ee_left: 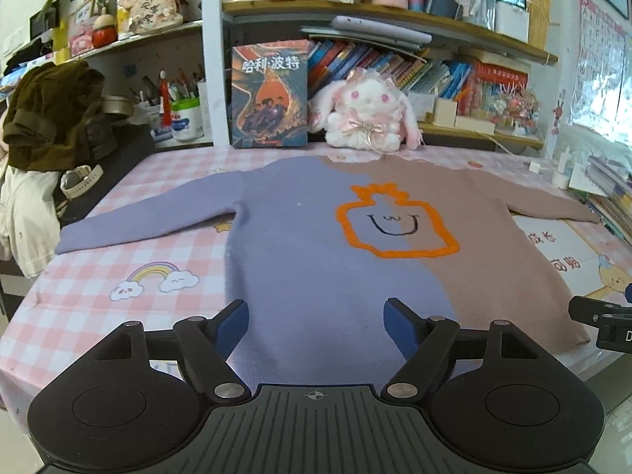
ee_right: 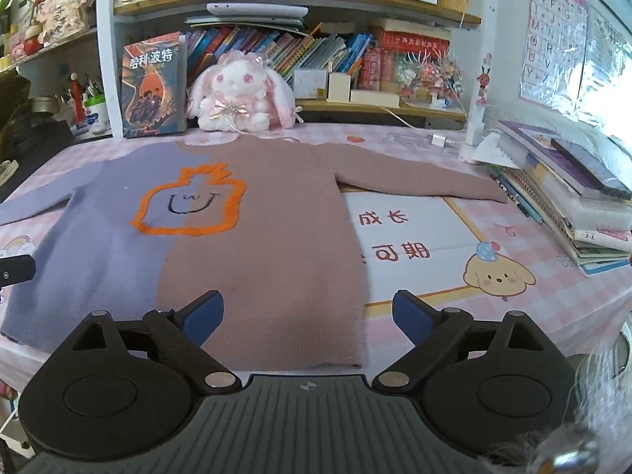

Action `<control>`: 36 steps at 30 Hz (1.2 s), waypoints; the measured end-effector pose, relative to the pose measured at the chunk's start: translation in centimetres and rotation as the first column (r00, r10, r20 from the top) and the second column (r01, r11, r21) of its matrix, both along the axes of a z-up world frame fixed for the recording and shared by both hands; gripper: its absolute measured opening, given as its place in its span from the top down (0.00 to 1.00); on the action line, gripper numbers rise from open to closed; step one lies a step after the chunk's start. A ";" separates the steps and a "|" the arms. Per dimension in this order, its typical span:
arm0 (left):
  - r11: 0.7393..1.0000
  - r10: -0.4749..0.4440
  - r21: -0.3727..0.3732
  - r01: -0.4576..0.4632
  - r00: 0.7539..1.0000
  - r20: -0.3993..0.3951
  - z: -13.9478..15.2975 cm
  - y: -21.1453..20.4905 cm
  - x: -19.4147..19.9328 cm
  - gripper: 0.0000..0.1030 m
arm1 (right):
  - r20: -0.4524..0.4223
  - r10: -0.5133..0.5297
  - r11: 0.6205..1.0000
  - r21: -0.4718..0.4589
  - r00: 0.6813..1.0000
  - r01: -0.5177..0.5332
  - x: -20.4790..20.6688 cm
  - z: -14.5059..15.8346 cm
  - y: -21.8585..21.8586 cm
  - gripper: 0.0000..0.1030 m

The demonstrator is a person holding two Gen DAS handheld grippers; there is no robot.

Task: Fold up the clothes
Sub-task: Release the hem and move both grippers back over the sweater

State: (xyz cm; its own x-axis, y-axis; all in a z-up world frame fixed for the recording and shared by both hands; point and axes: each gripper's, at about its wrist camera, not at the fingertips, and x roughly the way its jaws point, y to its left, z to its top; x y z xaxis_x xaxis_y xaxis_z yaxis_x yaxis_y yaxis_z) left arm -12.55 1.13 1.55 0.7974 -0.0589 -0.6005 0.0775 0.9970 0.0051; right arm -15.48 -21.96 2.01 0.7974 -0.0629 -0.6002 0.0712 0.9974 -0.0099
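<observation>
A sweater (ee_left: 308, 245), half lilac and half dusty pink with an orange outline motif, lies flat and spread on the pink checked table, sleeves out to both sides. It also shows in the right wrist view (ee_right: 260, 229). My left gripper (ee_left: 316, 324) is open and empty, hovering over the lilac hem near the table's front edge. My right gripper (ee_right: 308, 316) is open and empty over the pink hem at its right corner. The right gripper's body shows at the right edge of the left wrist view (ee_left: 604, 320).
A plush rabbit (ee_left: 367, 110) and a standing book (ee_left: 268, 94) sit behind the collar, under shelves of books. Dark clothes (ee_left: 51, 118) are piled at the left. A stack of books (ee_right: 572, 201) lies at the table's right. A white printed mat (ee_right: 414, 237) lies under the right sleeve.
</observation>
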 end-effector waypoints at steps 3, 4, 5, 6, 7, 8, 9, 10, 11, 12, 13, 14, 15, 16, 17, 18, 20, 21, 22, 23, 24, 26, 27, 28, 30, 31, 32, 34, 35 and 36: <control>1.000 -0.019 0.019 0.019 1.000 -0.008 0.2 -1.7 0.0 0.24 | -0.002 -0.004 1.000 0.015 1.000 0.004 0.3 0.1 -1.4 0.10; 0.999 -0.027 0.027 0.027 1.000 -0.011 0.1 -2.4 0.0 0.24 | 0.002 -0.007 1.000 0.019 1.000 0.007 0.4 0.2 -1.8 0.10; 0.999 -0.036 0.033 0.037 0.999 -0.010 0.1 -3.0 -0.1 0.24 | 0.006 -0.009 1.000 0.023 1.000 0.009 0.5 0.3 -2.3 0.10; 0.998 -0.044 0.040 0.045 0.999 -0.007 0.2 -3.5 -0.2 0.24 | 0.011 -0.009 1.000 0.026 1.000 0.008 0.5 0.4 -2.7 0.10; 0.998 -0.053 0.046 0.053 0.999 -0.003 0.2 -4.0 -0.3 0.24 | 0.012 -0.005 1.000 0.028 1.000 0.005 0.5 0.4 -3.1 0.10; 0.997 -0.056 0.051 0.055 0.998 0.001 0.3 -4.5 -0.3 0.24 | 0.010 0.002 1.000 0.030 1.000 -0.002 0.5 0.3 -3.5 0.10; 0.997 -0.050 0.052 0.050 0.999 0.007 0.5 -4.8 -0.3 0.24 | 0.010 0.010 0.999 0.030 1.000 -0.011 0.4 0.3 -3.7 0.10; 0.998 -0.042 0.053 0.041 0.999 0.013 0.6 -5.0 -0.3 0.24 | 0.010 0.019 0.999 0.029 1.000 -0.019 0.4 0.2 -3.9 0.10; 0.998 -0.035 0.053 0.034 0.999 0.015 0.6 -5.3 -0.4 0.24 | 0.015 0.033 0.999 0.026 0.999 -0.033 0.3 0.3 -4.1 0.10; 0.998 -0.030 0.053 0.029 0.999 0.016 0.6 -5.5 -0.4 0.24 | 0.020 0.040 0.999 0.024 0.999 -0.040 0.3 0.3 -4.3 0.10; 0.998 -0.025 0.053 0.024 1.000 0.016 0.7 -5.7 -0.5 0.24 | 0.026 0.047 0.999 0.021 0.999 -0.048 0.2 0.4 -4.5 0.10; 0.998 -0.020 0.053 0.019 1.000 0.016 0.7 -6.0 -0.6 0.24 | 0.031 0.054 0.998 0.019 0.998 -0.054 0.1 0.4 -4.7 0.10; 0.998 -0.016 0.054 0.016 1.000 0.015 0.6 -6.2 -0.7 0.24 | 0.030 0.054 0.998 0.020 0.998 -0.055 0.1 0.3 -4.9 0.10; 0.998 -0.015 0.055 0.015 1.000 0.014 0.6 -6.3 -0.8 0.24 | 0.029 0.054 0.998 0.021 0.998 -0.055 0.1 0.2 -5.2 0.10; 0.998 -0.014 0.055 0.013 1.000 0.011 0.5 -6.5 -0.9 0.24 | 0.028 0.054 0.998 0.022 0.998 -0.055 0.1 0.2 -5.4 0.10; 0.998 -0.011 0.054 0.011 1.000 0.008 0.4 -6.7 -0.9 0.24 | 0.026 0.053 0.998 0.023 0.998 -0.054 0.1 0.1 -5.6 0.10; 0.999 -0.004 0.052 0.004 1.000 0.007 0.4 -6.9 -1.0 0.24 | 0.024 0.050 0.998 0.023 0.998 -0.050 -0.1 0.0 -6.1 0.10; 0.999 -0.001 0.052 0.001 1.000 0.009 0.5 -7.1 -1.1 0.24 | 0.026 0.047 0.999 0.021 0.999 -0.048 -0.2 0.1 -6.2 0.10; 0.999 0.000 0.054 0.000 1.000 0.011 0.5 -7.3 -1.2 0.24 | 0.028 0.045 0.999 0.020 0.999 -0.046 -0.3 0.1 -6.4 0.10; 0.998 0.000 0.055 -0.001 1.000 0.012 0.5 -7.4 -1.2 0.24 | 0.031 0.043 0.999 0.019 0.999 -0.043 -0.4 0.1 -6.6 0.10; 0.998 0.000 0.057 0.000 1.000 0.011 0.5 -7.5 -1.4 0.24 | 0.031 0.040 0.999 0.019 0.999 -0.041 -0.5 0.1 -6.8 0.10; 0.998 -0.001 0.061 0.000 1.000 0.009 0.5 -7.8 -1.6 0.24 | 0.031 0.037 0.999 0.022 0.999 -0.038 -0.8 0.0 -7.1 0.10; 0.998 -0.001 0.064 0.001 1.000 0.008 0.5 -7.9 -1.7 0.24 | 0.030 0.036 0.999 0.023 0.999 -0.036 -0.9 0.0 -7.2 0.10; 0.998 -0.001 0.066 0.001 1.000 0.007 0.4 -8.0 -1.9 0.24 | 0.029 0.035 0.999 0.025 0.999 -0.035 -1.0 -0.1 -7.4 0.10; 0.998 0.002 0.070 -0.003 1.000 0.006 0.5 -8.1 -2.0 0.24 | 0.029 0.032 0.999 0.030 0.999 -0.032 -1.1 -0.2 -7.6 0.10; 0.997 0.005 0.072 -0.006 1.000 0.006 0.5 -8.1 -2.1 0.24 | 0.029 0.030 0.999 0.033 0.999 -0.031 -1.1 -0.2 -7.7 0.10; 0.997 0.008 0.074 -0.008 1.000 0.006 0.5 -8.1 -2.2 0.24 | 0.029 0.029 0.999 0.037 0.999 -0.030 -1.1 -0.2 -7.7 0.10; 0.997 0.012 0.078 -0.012 1.000 0.006 0.6 -8.0 -2.3 0.24 | 0.032 0.032 0.999 0.041 0.999 -0.033 -1.1 -0.2 -7.7 0.10; 0.997 0.014 0.079 -0.014 1.000 0.005 0.6 -7.9 -2.3 0.24 | 0.033 0.034 0.998 0.042 0.999 -0.035 -1.1 -0.2 -7.7 0.10; 0.997 0.015 0.081 -0.016 1.000 0.005 0.6 -7.9 -2.3 0.24 | 0.034 0.037 0.998 0.043 0.999 -0.038 -1.1 -0.2 -7.5 0.10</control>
